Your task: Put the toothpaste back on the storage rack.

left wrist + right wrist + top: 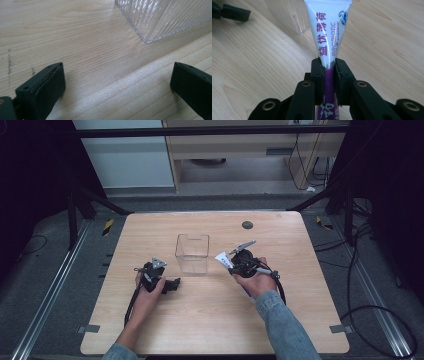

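A white and purple toothpaste tube (328, 37) is pinched between the jaws of my right gripper (328, 65), its flat crimped end pointing away from the camera. In the high view that tube (223, 259) sticks out leftward from the right gripper (233, 265), just right of a clear ribbed plastic box (192, 253) standing on the wooden table (215, 320). My left gripper (176, 284) rests low on the table left of the box, its jaws wide apart with bare wood between them (117, 82). A corner of the box (160, 17) shows ahead of those jaws.
A small dark round spot (247, 225) sits near the table's far edge. Dark floor, metal rails and loose cables surround the table. The left gripper's jaw tip (235, 12) shows at the top left of the right gripper view.
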